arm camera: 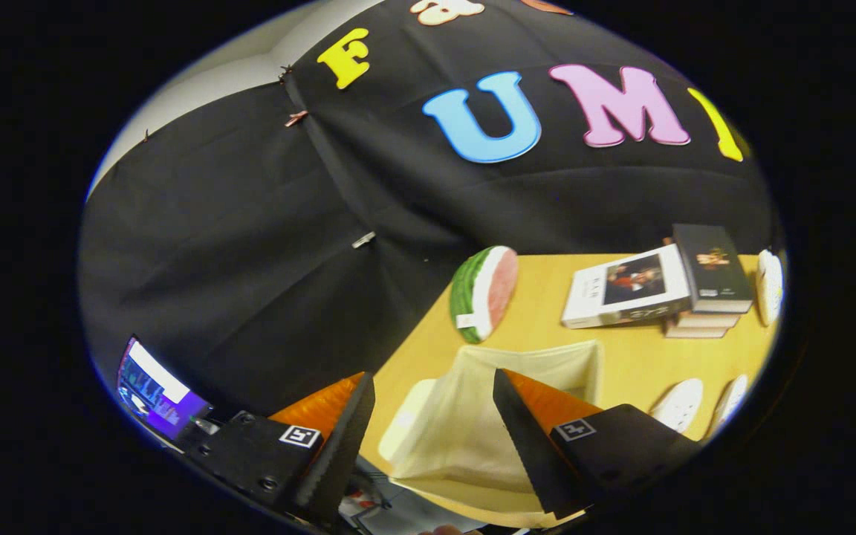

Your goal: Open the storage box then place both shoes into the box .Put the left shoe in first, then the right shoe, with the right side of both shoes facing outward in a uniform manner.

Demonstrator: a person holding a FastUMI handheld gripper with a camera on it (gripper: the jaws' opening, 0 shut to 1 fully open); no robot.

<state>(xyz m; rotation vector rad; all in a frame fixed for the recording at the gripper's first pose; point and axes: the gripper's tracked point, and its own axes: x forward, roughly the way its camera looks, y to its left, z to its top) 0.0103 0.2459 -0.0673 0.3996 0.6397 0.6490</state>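
A cream fabric storage box (472, 438) stands on the wooden table (547, 327), just ahead of my fingers and partly behind them. Its top looks open, with a pale flap (407, 420) lying off its left side. My gripper (432, 379) is open, holds nothing, and hovers above the box. Two white shoes (679, 405) (729, 401) lie side by side on the table to the right of the box, past my right finger (524, 435). The whole scene appears tilted.
A watermelon slice (481, 293) stands at the table's edge beyond the box. A stack of books (625, 288) lies further right, with another white object (768, 286) beside it. A lit screen (157, 394) sits off the table to the left of my left finger.
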